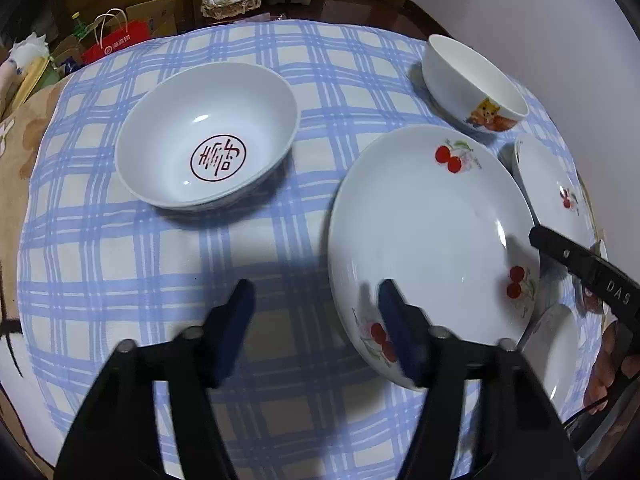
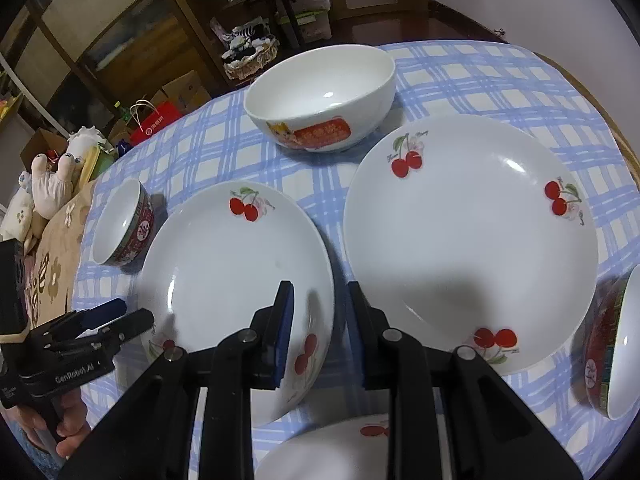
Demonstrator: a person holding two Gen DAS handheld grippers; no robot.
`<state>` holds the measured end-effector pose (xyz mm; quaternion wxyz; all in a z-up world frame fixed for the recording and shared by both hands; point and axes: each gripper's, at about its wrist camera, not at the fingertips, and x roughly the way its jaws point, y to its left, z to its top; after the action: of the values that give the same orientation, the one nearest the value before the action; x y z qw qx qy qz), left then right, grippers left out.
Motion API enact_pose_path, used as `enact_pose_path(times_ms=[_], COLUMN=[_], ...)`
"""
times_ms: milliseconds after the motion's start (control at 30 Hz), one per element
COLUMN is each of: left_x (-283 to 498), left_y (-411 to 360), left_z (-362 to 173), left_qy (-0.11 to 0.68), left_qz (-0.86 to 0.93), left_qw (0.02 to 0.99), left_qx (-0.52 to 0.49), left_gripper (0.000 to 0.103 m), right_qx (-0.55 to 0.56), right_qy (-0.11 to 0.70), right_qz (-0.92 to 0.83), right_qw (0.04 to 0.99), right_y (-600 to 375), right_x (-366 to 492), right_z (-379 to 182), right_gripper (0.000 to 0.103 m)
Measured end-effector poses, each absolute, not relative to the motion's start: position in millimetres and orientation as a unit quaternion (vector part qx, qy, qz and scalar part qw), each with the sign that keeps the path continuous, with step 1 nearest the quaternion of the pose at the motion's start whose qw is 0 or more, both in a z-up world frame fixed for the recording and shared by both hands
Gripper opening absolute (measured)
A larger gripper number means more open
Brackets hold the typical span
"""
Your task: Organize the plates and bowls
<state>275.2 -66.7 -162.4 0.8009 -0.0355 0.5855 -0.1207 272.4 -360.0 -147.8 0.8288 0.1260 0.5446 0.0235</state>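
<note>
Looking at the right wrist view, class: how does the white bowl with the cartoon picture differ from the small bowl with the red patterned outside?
The cartoon bowl is larger and white outside, with one cartoon print and a red label; the red patterned bowl is smaller, its outer wall covered in dark red decoration. The cartoon bowl sits at the far side of the checked tablecloth; the red patterned bowl sits near its left edge. Both are upright, white inside and appear empty.

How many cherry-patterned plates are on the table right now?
3. One cherry plate lies left of centre in the right wrist view, a second plate to its right, and a third plate at the near edge, mostly behind the right gripper. Others may be hidden.
</note>
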Motion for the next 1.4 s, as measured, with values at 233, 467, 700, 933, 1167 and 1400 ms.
enact_pose_path(times_ms=[233, 467, 700, 933, 1167, 1400], left_x=[277, 278, 278, 277, 278, 281], left_y=[-61, -62, -73, -76, -70, -62], left_z=[-171, -174, -173, -174, -178, -178], left_qy=[0.587, 0.586, 0.574, 0.570, 0.569, 0.584], left_qz=[-0.129, -0.144, -0.157, -0.153, -0.158, -0.144], left_qw=[0.796, 0.793, 0.802, 0.806, 0.804, 0.793], left_qx=[-0.068, -0.083, -0.049, -0.040, -0.073, -0.100], left_gripper=[0.031, 0.021, 0.017, 0.016, 0.013, 0.012], right_qx=[0.128, 0.129, 0.139, 0.123, 0.145, 0.139], right_qy=[0.551, 0.551, 0.536, 0.508, 0.510, 0.518], right_qz=[0.032, 0.016, 0.019, 0.016, 0.020, 0.028], right_qw=[0.824, 0.824, 0.832, 0.852, 0.848, 0.843], right_y=[-355, -354, -356, -352, -356, -353], right_x=[275, 277, 277, 274, 273, 273], right_z=[-158, -171, -175, -173, -173, -171], right_gripper=[0.027, 0.014, 0.014, 0.013, 0.012, 0.011])
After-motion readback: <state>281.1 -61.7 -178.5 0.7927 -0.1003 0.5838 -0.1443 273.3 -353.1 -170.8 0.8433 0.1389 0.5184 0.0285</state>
